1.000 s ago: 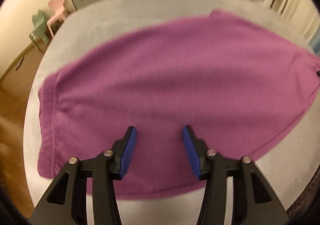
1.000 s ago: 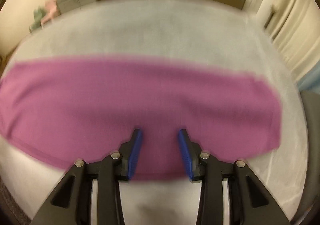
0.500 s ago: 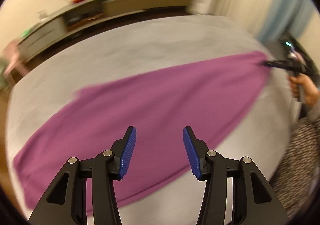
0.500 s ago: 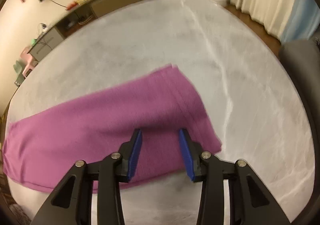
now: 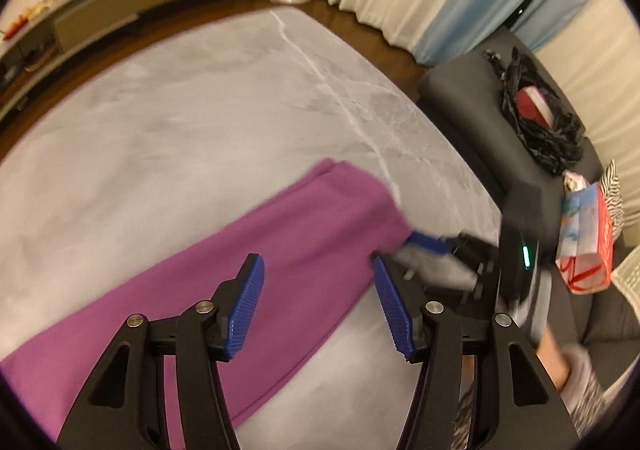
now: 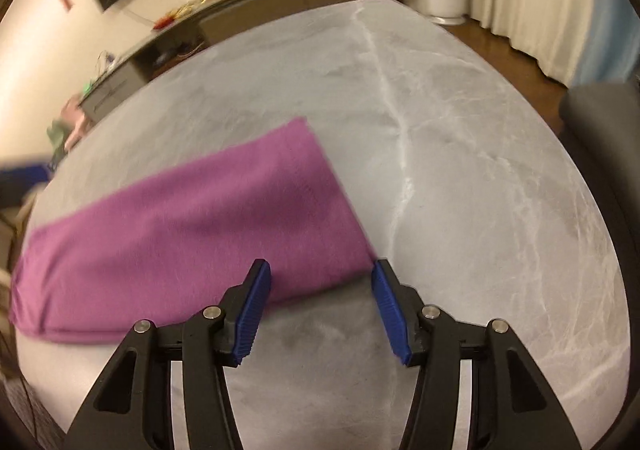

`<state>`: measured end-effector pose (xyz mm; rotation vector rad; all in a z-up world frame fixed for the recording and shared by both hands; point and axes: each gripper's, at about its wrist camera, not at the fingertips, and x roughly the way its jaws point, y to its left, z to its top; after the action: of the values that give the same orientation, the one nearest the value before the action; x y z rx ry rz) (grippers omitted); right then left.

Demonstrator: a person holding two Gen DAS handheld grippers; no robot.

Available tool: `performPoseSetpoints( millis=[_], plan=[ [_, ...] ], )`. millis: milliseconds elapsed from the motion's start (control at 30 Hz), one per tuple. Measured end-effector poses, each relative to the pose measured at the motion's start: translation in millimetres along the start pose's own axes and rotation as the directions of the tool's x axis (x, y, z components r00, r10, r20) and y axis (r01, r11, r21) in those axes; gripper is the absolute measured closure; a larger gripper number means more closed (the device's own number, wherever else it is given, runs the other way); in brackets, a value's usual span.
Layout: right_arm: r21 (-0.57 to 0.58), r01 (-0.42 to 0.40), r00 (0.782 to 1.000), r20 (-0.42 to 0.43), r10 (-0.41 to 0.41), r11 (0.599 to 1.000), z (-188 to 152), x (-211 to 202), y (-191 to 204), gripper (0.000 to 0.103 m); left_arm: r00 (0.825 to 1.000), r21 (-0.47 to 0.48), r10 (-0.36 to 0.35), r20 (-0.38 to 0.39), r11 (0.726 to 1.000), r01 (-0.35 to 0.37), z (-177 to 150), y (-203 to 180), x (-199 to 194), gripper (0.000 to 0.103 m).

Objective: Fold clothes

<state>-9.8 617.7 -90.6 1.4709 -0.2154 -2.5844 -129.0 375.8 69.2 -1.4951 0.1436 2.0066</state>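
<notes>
A purple garment (image 6: 192, 226), folded into a long strip, lies on the grey marbled counter (image 6: 460, 170). The left claw (image 5: 318, 300), jaws just widened and empty, and the right claw (image 6: 320, 306), open and empty, hover at its end; both should pinch matching corners. A black bag (image 5: 540, 118) apparently holds something red.

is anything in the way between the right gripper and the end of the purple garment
Nothing visible. The right gripper is open just above the near corner of the purple garment, which lies flat on the grey table.
</notes>
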Motion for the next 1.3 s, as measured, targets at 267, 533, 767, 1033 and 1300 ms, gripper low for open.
performPoseSetpoints(
  millis=[267, 533, 767, 1033, 1300],
  plan=[
    [0.102, -0.246, 0.969, 0.048, 0.242, 0.964, -3.1, -12.2, -23.4, 0.090, 0.998, -0.013, 0.052, -0.044, 0.999, -0.052, 41.9, -25.0, 58.7, 0.043],
    [0.037, -0.324, 0.942, 0.104, 0.318, 0.945, -12.5, -35.0, -7.7, 0.091, 0.976, 0.168, 0.150, -0.158, 0.978, -0.123, 54.5, -58.3, 110.0, 0.042],
    [0.059, -0.408, 0.913, 0.042, 0.406, 0.911, -32.5, -40.5, -7.3, 0.088, 0.978, 0.167, 0.204, -0.047, 0.967, -0.194, 40.1, -43.3, 103.3, 0.087],
    [-0.060, -0.554, 0.830, 0.046, 0.556, 0.831, -68.7, -101.2, 20.8, 0.062, 0.952, -0.307, 0.004, 0.305, 0.947, 0.095, -75.9, 91.0, -54.3, 0.087],
    [-0.249, -0.346, 0.938, -0.067, 0.341, 0.905, -94.6, -88.8, 129.4, 0.062, 0.950, -0.566, -0.051, 0.309, 0.792, 0.227, -184.6, 208.7, -27.2, 0.066]
  ],
)
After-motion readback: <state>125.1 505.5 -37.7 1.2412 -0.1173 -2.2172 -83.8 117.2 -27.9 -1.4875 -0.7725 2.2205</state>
